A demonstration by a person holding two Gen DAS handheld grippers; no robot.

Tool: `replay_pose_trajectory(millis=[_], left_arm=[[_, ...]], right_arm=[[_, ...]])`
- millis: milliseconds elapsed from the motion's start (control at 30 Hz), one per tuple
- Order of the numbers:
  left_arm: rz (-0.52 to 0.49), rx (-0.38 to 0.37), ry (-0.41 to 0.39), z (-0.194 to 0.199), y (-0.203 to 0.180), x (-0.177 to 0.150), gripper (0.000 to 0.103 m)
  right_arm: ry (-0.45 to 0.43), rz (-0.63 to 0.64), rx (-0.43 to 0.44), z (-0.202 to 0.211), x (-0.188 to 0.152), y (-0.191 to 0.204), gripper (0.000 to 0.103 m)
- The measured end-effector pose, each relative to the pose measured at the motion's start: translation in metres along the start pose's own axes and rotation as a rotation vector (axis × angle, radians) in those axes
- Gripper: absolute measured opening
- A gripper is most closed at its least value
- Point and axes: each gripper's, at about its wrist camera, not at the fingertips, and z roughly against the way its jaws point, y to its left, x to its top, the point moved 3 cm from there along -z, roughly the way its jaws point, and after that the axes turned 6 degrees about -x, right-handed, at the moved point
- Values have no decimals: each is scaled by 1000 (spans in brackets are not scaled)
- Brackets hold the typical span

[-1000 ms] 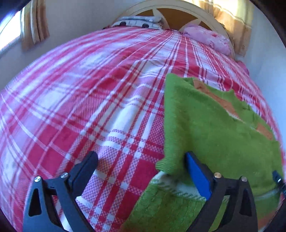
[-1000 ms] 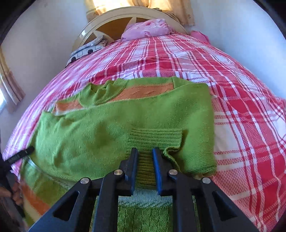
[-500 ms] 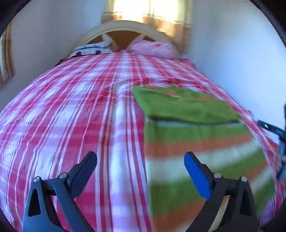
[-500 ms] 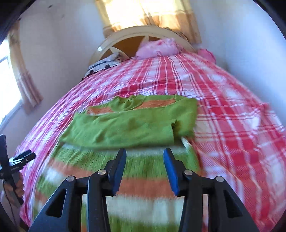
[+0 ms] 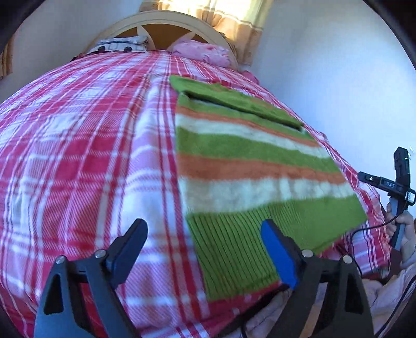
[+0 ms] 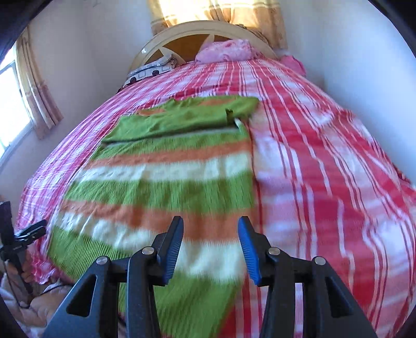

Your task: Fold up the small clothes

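A small striped sweater (image 5: 249,166) in green, orange and white lies flat on the red plaid bed, its green sleeves folded across the chest at the far end (image 6: 182,117). My left gripper (image 5: 205,249) is open and empty, above the ribbed hem's left corner near the bed's front edge. My right gripper (image 6: 210,247) is open and empty, above the lower right part of the sweater (image 6: 166,187). The right gripper's handle also shows at the right edge of the left wrist view (image 5: 397,182).
The plaid bedspread (image 5: 78,145) covers the bed. A pink pillow (image 6: 226,50) and a patterned pillow (image 6: 150,71) lie by the curved headboard (image 5: 166,22). White walls stand close on the right (image 5: 325,78). Curtains hang behind the headboard.
Both grippers have pulled back toward the bed's front edge. The right gripper let go of the folded sleeve cuff and opened. The sleeves stay folded over the chest.
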Motion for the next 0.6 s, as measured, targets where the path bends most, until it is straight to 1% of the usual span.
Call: replay_pose_trajectory(millis=[67,100,133,167,233,267,300,367,500,600], left_arm=[[-3,-27,11,-1,-4,-7,89],[-8,-46,12,-1,-7,-9,86],[-12,-53,12,-1,-9,-11,85],[-16,-59,13,-2,-12,-13,85],[-21,-65,18,-5,-16,-17,79],[-28,-71,27,-7,-19,-19,72],[-31,-67,37,-9,-20,-20,70],[-43,-47,34,-10,-22,-22,70],[-20,-64,41,-8,-20,-22,70],[-16,-79,55,-8,-23,-25,70]], right_arm=[[-9,5,-19,16,-10,-8,45],[-10,6,-20,22,-13,-11,51],[-6,5,-23,28,-18,-15,60],[-3,1,-35,32,-24,-19,63],[2,-10,-53,33,-37,-23,63],[9,-17,-52,31,-41,-24,63],[18,-27,-41,27,-46,-23,63],[30,-35,-19,19,-52,-20,63],[101,8,36,1,-61,0,63],[104,64,18,-1,-63,14,63]])
